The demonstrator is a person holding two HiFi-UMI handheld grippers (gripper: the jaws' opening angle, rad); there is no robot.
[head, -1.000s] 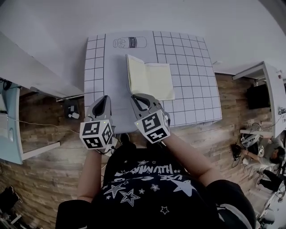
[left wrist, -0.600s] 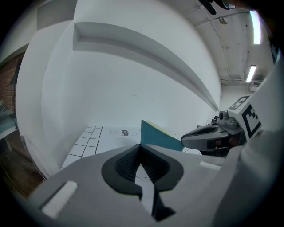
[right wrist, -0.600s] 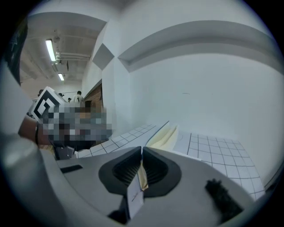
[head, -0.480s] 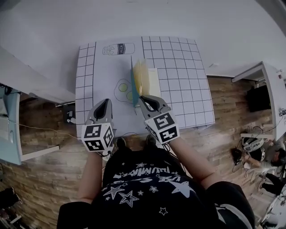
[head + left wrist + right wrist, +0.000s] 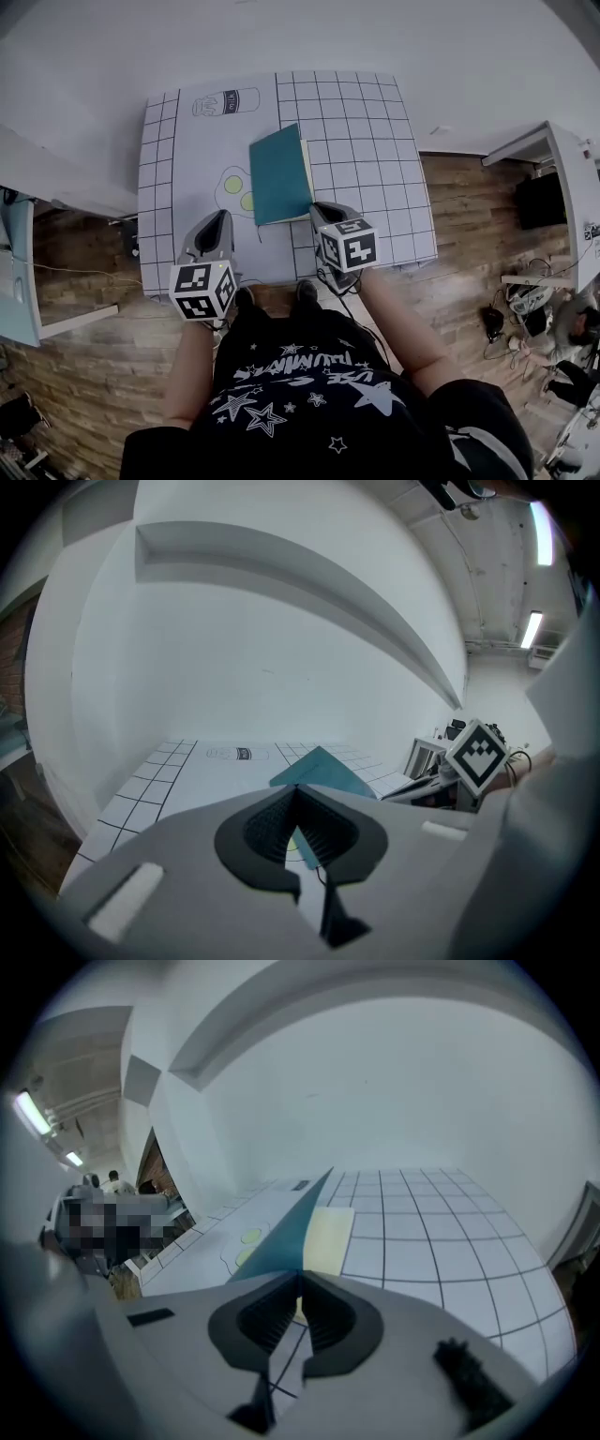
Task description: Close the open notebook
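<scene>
Awaiting closure: notebook (image 5: 279, 174), teal cover, cream pages (image 5: 328, 1239).

Location: just ahead of the right tongs (image 5: 322, 210), ahead and to the right of the left tongs (image 5: 221, 217), on the printed grid mat (image 5: 375, 169).

Condition: the cover is not flat. It slants over the page block, with a strip of pages showing to the right of the cover.

Right tongs: jaws together, pinching what looks like the cover's near edge.

Left tongs: jaws together, nothing between them, short of the notebook.

Handling (judged): light. The cover is thin, fairly stiff and smooth, and liable to slip or crease if pulled hard. It is best held at the free edge by the near corner.

Surroundings: a drawn milk bottle (image 5: 225, 101) beyond the notebook, and drawn yellow-green rounds (image 5: 234, 187) ahead of the left tongs, partly under the cover.

Obstructions: nothing solid lies where the cover would come down.
</scene>
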